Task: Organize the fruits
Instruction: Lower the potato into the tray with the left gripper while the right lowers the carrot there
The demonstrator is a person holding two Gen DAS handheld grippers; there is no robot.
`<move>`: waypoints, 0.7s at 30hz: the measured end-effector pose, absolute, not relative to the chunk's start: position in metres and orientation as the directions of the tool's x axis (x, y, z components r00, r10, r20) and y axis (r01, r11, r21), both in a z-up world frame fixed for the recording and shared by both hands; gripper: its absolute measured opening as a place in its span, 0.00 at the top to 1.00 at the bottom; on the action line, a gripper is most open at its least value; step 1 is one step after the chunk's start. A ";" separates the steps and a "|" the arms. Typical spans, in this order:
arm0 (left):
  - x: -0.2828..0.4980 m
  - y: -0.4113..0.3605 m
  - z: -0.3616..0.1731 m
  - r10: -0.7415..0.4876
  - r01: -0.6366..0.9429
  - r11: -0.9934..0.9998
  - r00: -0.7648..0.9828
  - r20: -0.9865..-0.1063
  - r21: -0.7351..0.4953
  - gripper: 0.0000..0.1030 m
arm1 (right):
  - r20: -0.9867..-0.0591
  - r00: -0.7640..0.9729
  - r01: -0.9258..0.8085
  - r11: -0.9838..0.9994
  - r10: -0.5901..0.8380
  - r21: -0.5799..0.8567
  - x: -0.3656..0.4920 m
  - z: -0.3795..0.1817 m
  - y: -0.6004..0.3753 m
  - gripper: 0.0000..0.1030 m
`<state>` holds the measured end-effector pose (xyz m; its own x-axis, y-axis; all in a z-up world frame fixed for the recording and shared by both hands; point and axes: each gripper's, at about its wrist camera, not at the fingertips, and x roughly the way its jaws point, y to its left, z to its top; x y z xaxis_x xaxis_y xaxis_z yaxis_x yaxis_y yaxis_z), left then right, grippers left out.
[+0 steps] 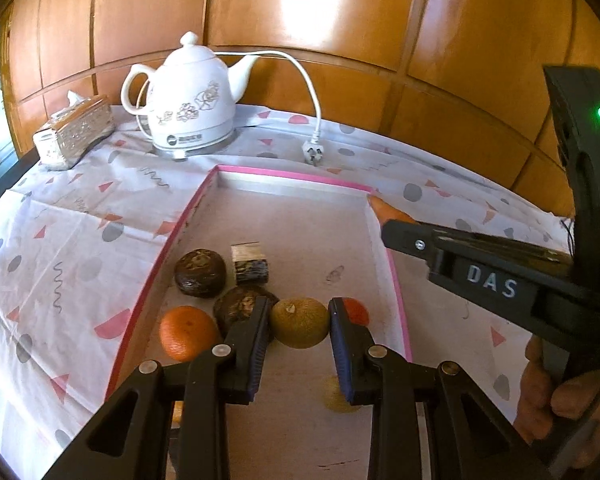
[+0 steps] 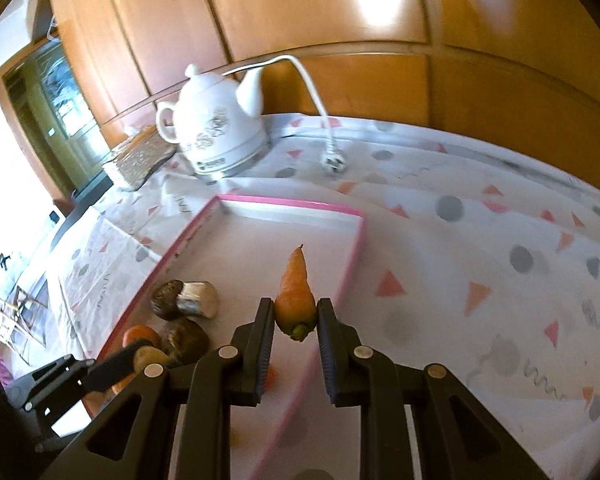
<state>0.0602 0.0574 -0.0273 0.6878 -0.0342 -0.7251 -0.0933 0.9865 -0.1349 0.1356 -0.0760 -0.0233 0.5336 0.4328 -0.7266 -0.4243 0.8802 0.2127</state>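
Left wrist view: the left gripper clamps a yellow-green citrus fruit between its blue pads, over the floor of a shallow pink-rimmed tray. At 9 o'clock of that fruit lies an orange; a dark brown round fruit sits just behind the left finger, and a second one lies at 11 o'clock. A small foil-wrapped block is beside it at 12 o'clock. A red-orange fruit peeks out at 3 o'clock, behind the right finger. The right gripper reaches in from 3 o'clock with a carrot tip showing past its end, above the tray's far right corner. A hand holds its grip. Beyond the tray, on the patterned tablecloth, stand a white kettle, its plug and a tissue box.

Right wrist view: the right gripper is closed on the carrot, green stub toward the camera, tip pointing to 12 o'clock over the tray. At 8 o'clock the left gripper holds the yellowish fruit among the dark fruits.
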 end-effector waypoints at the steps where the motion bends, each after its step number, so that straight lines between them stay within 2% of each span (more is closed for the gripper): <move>1: 0.060 0.059 -0.027 -0.033 -0.097 0.986 0.689 -0.724 -0.138 0.71 | -0.726 0.534 -0.438 0.877 0.433 0.201 0.136 -0.022 -0.069 0.79; 9: 0.060 0.068 -0.026 -0.022 -0.121 0.982 0.696 -0.718 -0.148 0.70 | -0.742 0.503 -0.469 0.861 0.444 0.197 0.140 -0.026 -0.049 0.79; 10: 0.060 0.070 -0.026 -0.019 -0.126 0.981 0.697 -0.717 -0.149 0.68 | -0.747 0.478 -0.479 0.850 0.462 0.219 0.142 -0.028 -0.047 0.79; 12: 0.060 0.072 -0.025 -0.008 -0.139 0.980 0.698 -0.716 -0.146 0.48 | -0.754 0.459 -0.483 0.844 0.470 0.232 0.144 -0.031 -0.040 0.79; 13: 0.060 0.074 -0.024 0.003 -0.155 0.977 0.700 -0.714 -0.147 0.46 | -0.756 0.456 -0.484 0.844 0.470 0.232 0.144 -0.032 -0.039 0.76; 14: 0.059 0.076 -0.023 0.006 -0.161 0.975 0.701 -0.713 -0.150 0.46 | -0.756 0.456 -0.481 0.845 0.469 0.234 0.144 -0.034 -0.038 0.71; 21: 0.054 0.082 -0.020 0.031 -0.184 0.973 0.706 -0.708 -0.141 0.44 | -0.745 0.471 -0.450 0.855 0.472 0.257 0.137 -0.034 -0.048 0.71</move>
